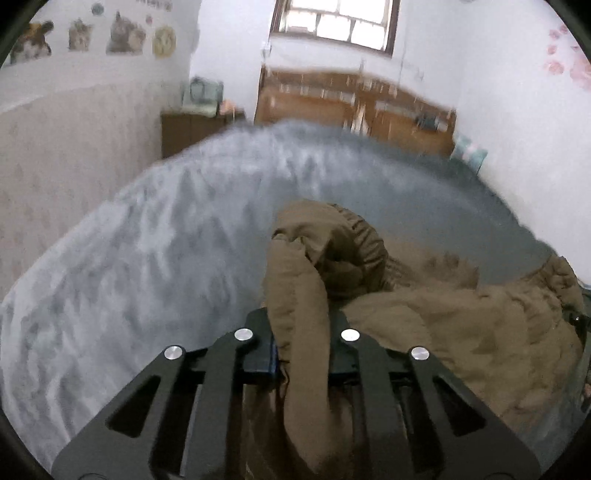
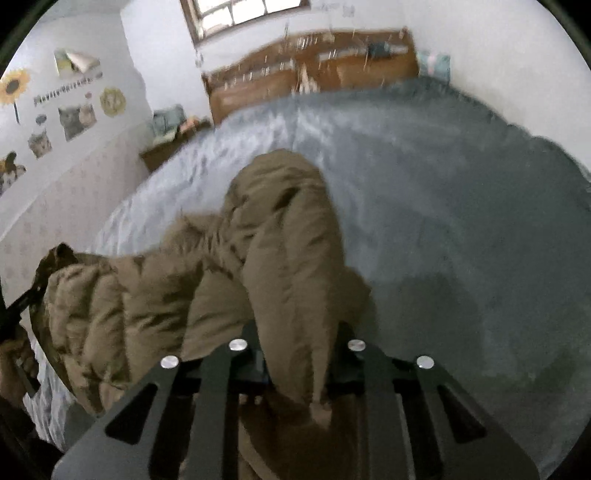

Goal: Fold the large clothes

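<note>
A bulky brown padded jacket (image 1: 424, 314) hangs between my two grippers above a grey bed. My left gripper (image 1: 301, 332) is shut on a fold of the jacket that runs up between its fingers; a sleeve cuff (image 1: 332, 240) bunches just ahead. My right gripper (image 2: 299, 350) is shut on another fold of the jacket (image 2: 288, 240), which drapes away to the left in that view. The left gripper's dark frame (image 2: 22, 306) shows at the far left of the right wrist view. Both views are blurred.
The grey blanket on the bed (image 1: 147, 258) fills the space below. A wooden headboard (image 1: 354, 107) stands at the far end under a window (image 1: 336, 22). A small dark nightstand (image 1: 192, 129) with items sits left of it. The wall on the left carries cat pictures (image 1: 122, 35).
</note>
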`<action>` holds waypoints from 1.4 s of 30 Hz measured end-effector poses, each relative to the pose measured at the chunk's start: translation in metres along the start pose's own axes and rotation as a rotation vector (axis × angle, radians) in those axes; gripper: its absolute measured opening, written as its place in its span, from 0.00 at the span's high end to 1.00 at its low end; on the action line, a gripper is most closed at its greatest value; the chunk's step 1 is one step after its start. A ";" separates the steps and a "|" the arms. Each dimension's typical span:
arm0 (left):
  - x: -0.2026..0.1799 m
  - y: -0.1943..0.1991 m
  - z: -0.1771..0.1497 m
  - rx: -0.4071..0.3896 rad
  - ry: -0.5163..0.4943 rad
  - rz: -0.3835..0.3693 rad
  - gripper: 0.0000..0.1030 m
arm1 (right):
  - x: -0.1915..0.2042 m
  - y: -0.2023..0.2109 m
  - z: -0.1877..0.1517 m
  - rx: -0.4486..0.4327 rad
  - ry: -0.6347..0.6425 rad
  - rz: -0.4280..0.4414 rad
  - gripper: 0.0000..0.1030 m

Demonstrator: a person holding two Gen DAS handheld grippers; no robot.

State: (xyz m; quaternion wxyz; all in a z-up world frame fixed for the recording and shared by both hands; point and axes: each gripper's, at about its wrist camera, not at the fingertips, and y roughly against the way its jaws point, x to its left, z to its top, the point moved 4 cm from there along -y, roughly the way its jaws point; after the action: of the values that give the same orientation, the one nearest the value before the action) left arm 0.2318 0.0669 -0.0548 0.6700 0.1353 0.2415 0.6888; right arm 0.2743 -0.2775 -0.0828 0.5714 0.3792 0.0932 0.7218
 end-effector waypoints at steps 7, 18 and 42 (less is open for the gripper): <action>-0.009 0.067 0.004 -0.242 0.019 -0.005 0.88 | 0.000 0.059 -0.001 -0.201 -0.025 -0.019 0.81; -0.022 0.159 -0.036 -0.341 0.089 0.016 0.89 | 0.001 0.145 -0.040 -0.416 -0.098 -0.013 0.81; -0.015 0.152 0.029 -0.390 0.147 0.038 0.90 | 0.000 0.132 0.005 -0.454 -0.138 -0.027 0.81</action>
State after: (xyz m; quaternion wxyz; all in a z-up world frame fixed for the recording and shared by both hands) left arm 0.1175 0.0588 0.0499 0.6511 -0.0430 0.1492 0.7429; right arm 0.1782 -0.3224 -0.0045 0.6565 0.2884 -0.1058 0.6889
